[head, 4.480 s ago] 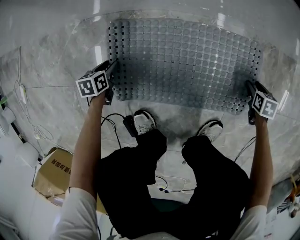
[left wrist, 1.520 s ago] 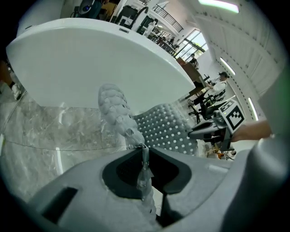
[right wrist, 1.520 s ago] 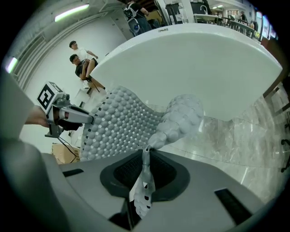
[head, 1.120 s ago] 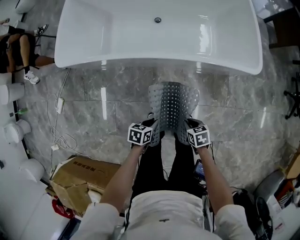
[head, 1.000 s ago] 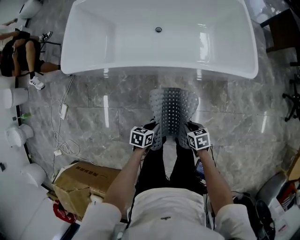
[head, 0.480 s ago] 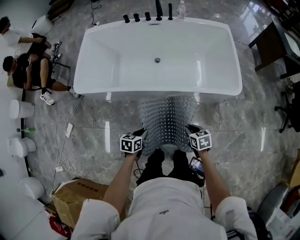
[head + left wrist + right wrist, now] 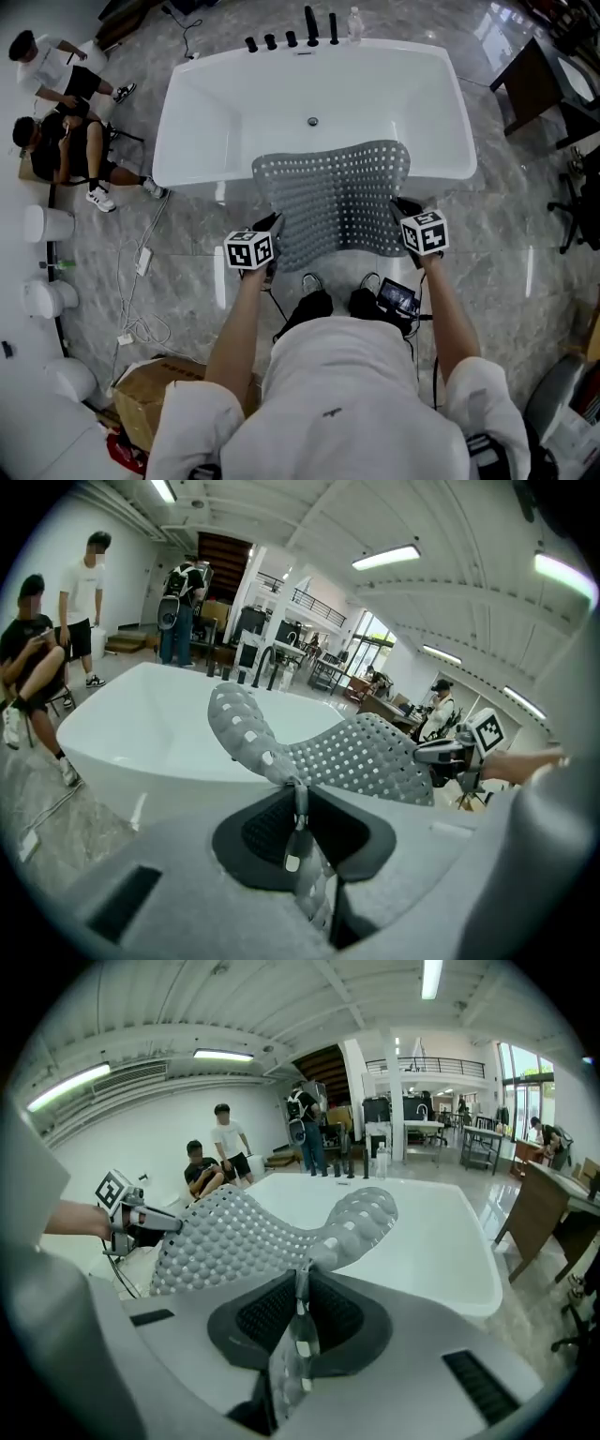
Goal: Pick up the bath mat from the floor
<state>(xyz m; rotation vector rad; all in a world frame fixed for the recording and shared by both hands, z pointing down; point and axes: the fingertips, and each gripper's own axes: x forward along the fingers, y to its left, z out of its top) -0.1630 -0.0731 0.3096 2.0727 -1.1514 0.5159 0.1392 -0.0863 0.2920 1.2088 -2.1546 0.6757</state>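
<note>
Both arms reach forward toward the white bathtub [image 7: 206, 112]. The left gripper [image 7: 270, 230] is clamped on the bath mat [image 7: 333, 192] at its left edge, and the right gripper [image 7: 403, 208] is clamped on its right edge. The mat hangs spread between them at the tub's near side, above the grey marble floor [image 7: 187, 246].

Tub [image 7: 225, 112] blocks the way ahead, its basin open; taps [image 7: 291, 39] line its far rim. The mat [image 7: 333, 202] spreads over the near rim. Cables [image 7: 143, 265] and a box [image 7: 141, 417] clutter the left floor [image 7: 187, 309].
</note>
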